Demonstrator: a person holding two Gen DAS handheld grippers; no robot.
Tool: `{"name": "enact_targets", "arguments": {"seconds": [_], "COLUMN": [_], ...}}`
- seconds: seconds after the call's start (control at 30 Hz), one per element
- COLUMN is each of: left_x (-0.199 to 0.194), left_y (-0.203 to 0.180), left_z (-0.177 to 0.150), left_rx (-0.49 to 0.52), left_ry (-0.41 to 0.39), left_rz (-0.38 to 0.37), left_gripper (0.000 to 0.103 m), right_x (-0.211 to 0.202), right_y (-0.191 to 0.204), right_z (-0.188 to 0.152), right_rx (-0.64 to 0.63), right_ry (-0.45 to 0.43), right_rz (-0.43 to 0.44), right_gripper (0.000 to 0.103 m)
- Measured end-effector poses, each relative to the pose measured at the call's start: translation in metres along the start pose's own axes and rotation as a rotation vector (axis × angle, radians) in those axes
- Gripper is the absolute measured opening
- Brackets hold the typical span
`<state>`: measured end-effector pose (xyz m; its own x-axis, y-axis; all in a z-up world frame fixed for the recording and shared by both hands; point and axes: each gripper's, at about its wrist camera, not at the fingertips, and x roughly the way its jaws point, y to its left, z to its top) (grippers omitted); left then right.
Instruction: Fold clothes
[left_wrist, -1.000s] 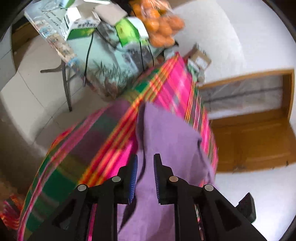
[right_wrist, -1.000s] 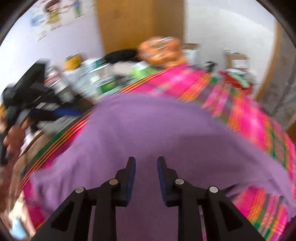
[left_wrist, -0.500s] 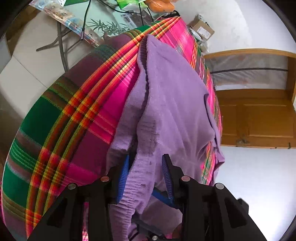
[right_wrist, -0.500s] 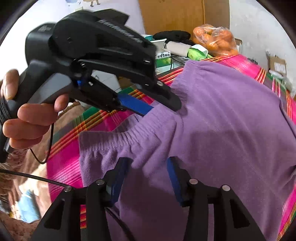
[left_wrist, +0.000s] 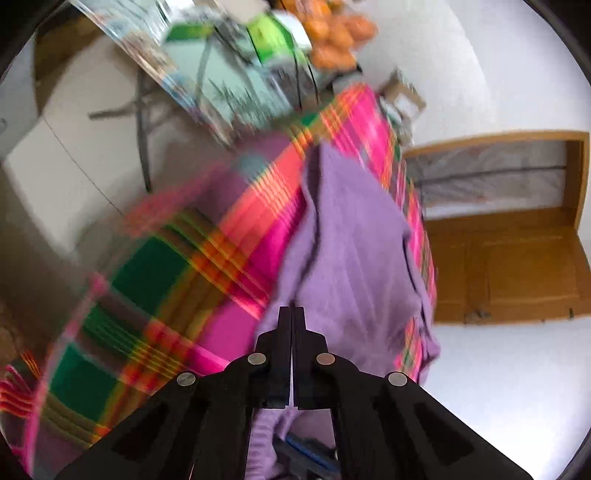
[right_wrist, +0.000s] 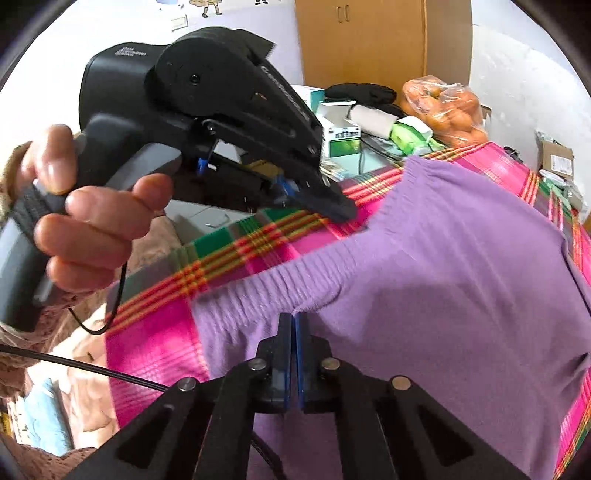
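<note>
Both wrist views close, angled down over purple garment (left_wrist: 354, 240) on plaid blanket (right_wrist: 155, 332); right view sees left tool (right_wrist: 343, 214).

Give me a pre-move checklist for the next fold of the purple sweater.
1. Right tool shut on the sweater hem: ok, the cloth puckers at its tips.
2. Left tool shut: ok.
3. Left tool actually holding cloth: cannot tell, its tips sit at the sweater's edge.
4. Sweater lying on the plaid blanket: ok.
5. Sweater flat: not ok, a raised crease runs along its length in the left wrist view.
6. Left wrist view sharp enough to aim by: not ok, it is motion-blurred.
</note>
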<state>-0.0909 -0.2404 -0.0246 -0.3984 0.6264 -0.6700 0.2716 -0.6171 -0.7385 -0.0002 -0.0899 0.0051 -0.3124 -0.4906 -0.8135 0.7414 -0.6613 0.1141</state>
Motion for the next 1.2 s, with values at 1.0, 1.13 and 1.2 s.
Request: {"name": "enact_targets", "arguments": {"seconds": [1.0,1.13,1.2], "left_x": [-0.004,0.012,0.023], "left_y": [-0.081,-0.117,-0.134], "left_z": [-0.031,-0.048,-0.059], "left_rx": [0.208,0.313,0.361], "left_ry": [0.015,0.054,0.083], "left_rz": [0.073,0.075,0.073], "left_gripper": [0.008,0.009,0.017], "right_x": [-0.058,-0.113,-0.141], "right_y": [-0.063,-0.102,-0.121], "right_z": [-0.029,-0.066,-0.084], "right_rx": [0.252,0.359,0.412], "right_ry": [-0.064,-0.126,-0.156], "right_rz": [0.004,-0.136,-0.206], "right_gripper": [0.018,0.022,0.023]}}
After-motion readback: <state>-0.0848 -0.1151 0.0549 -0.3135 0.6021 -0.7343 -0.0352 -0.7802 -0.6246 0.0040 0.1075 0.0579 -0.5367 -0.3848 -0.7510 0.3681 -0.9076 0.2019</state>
